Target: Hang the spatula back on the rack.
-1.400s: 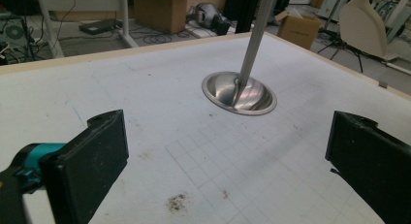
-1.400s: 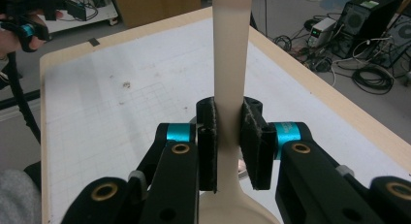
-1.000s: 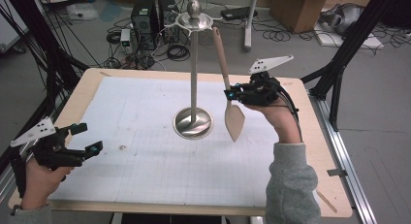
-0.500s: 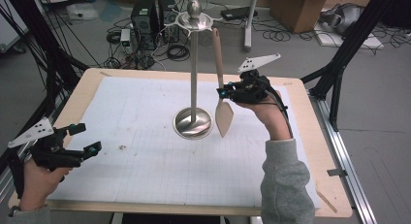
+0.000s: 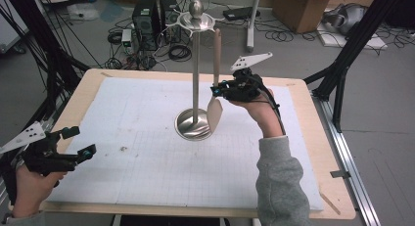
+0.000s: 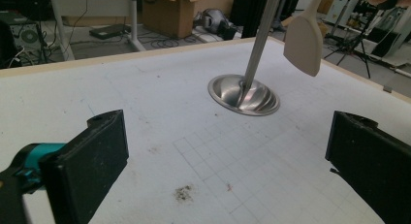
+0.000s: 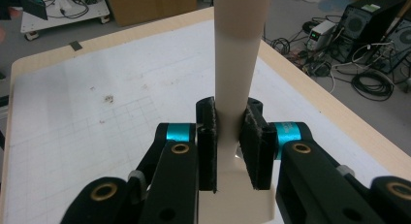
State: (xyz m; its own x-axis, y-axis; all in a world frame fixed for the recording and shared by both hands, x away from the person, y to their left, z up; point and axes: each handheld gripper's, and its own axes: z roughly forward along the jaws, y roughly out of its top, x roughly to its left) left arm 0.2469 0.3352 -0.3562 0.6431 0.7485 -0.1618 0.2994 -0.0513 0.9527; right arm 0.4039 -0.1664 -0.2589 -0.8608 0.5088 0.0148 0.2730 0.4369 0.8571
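Beside the tall metal stand, a pale spatula hangs upright in the right gripper, blade down and handle up. The blade floats just off the stand's round base, near it but not resting on it, and the top of the handle reaches up close under the hooked crown at the head of the pole. In the right gripper view the two pads are clenched on the neck of the spatula, where the round handle narrows toward the blade, so the grasp looks firm. As I judge it, the work in hand is hanging the spatula on one of the crown's hooks: the pick-up and the carry to the stand are done, while the hanging itself is not, since the handle end is beside the crown and I cannot tell whether it has caught on a hook. What remains is to bring the handle end onto a hook, settle it, and let go. The left gripper waits well apart at the near left corner of the white mat, its jaws released and wide with nothing between them, as the left gripper view shows. Around the wooden table lie cables, boxes and computer gear on the floor.
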